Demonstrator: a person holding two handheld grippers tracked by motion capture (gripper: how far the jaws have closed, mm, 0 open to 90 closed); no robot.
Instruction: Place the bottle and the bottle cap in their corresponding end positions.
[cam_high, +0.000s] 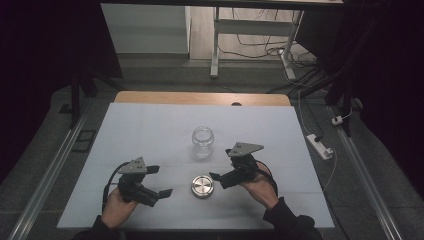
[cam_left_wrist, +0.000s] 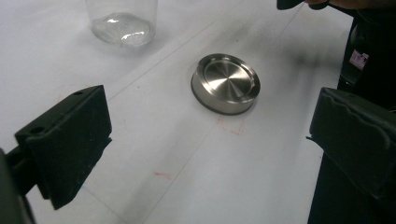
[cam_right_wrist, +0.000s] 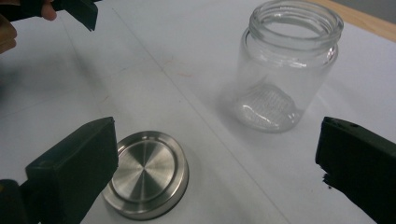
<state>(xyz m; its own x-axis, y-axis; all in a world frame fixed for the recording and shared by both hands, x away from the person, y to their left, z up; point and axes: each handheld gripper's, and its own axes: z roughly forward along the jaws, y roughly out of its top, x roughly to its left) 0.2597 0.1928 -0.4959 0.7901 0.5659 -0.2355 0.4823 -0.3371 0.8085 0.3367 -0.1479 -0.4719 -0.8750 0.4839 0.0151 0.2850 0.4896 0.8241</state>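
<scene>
Glass jar (cam_high: 203, 142) upright, mouth up, steel lid (cam_high: 202, 186) flat nearby, seemingly underside-up

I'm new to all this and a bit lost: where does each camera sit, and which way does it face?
High view: above the person's side, looking down at the white table; both hands show.
Left gripper view: on the left hand-held gripper, facing the metal lid; black jaws show.
Right gripper view: on the right hand-held gripper, facing the glass jar; black jaws show.
All share lid and jar.
</scene>
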